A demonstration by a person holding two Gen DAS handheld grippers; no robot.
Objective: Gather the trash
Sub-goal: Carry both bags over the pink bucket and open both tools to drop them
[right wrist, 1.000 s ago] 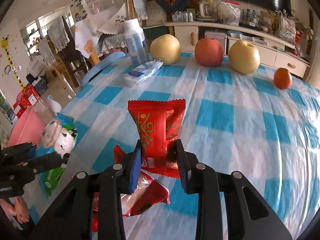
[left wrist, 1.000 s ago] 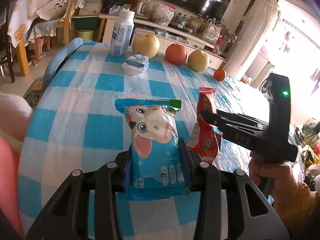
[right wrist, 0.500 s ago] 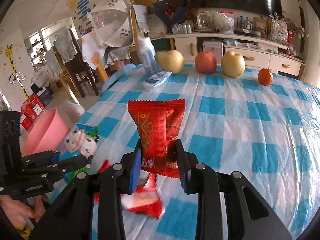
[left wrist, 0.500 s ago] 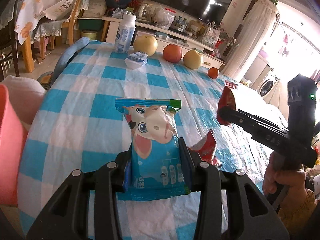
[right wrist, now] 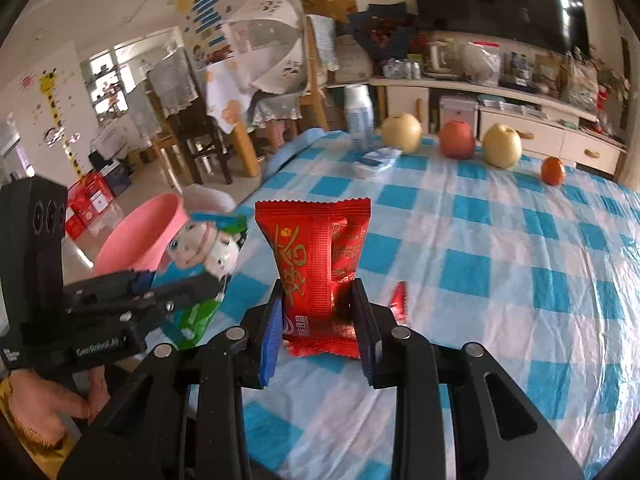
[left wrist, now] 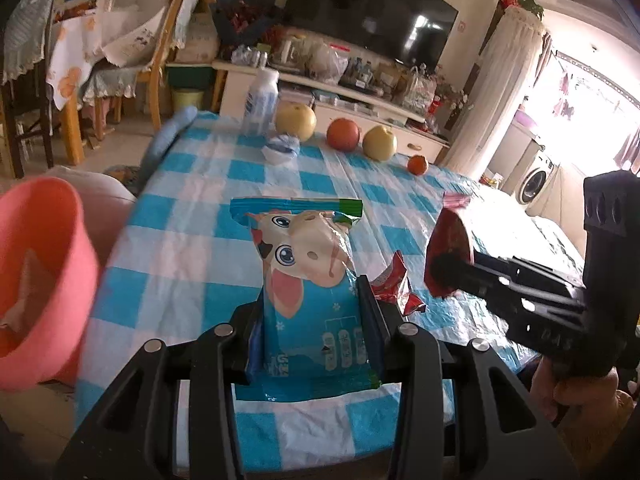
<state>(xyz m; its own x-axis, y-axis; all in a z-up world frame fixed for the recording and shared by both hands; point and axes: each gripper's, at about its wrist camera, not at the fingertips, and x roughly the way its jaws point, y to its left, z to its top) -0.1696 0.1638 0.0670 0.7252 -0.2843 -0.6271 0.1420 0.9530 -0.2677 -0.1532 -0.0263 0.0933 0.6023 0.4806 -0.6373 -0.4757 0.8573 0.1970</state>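
My left gripper [left wrist: 312, 320] is shut on a blue snack packet [left wrist: 308, 280] printed with a cartoon cow, held upright above the near edge of the checked table [left wrist: 200, 208]. My right gripper [right wrist: 316, 320] is shut on a red snack packet [right wrist: 316, 260], also lifted off the cloth. Each gripper shows in the other's view: the right gripper [left wrist: 436, 268] with its red packet at the right, the left gripper [right wrist: 212, 280] with the cow packet [right wrist: 208, 244] at the left. Another red wrapper [left wrist: 396, 284] lies on the cloth between them. A pink bin [left wrist: 36, 280] stands off the table's left edge.
At the far end of the table stand a white bottle [left wrist: 262, 100], two yellow pears [left wrist: 296, 120], a red apple [left wrist: 343, 134], a small orange [left wrist: 417, 165] and a white-blue pack [left wrist: 282, 148]. Chairs [right wrist: 188, 120] and a TV cabinet [left wrist: 340, 96] lie beyond.
Both grippers have risen and pulled back toward the near table edge with their packets. The pink bin has come into view at the left. One red wrapper stays on the cloth.
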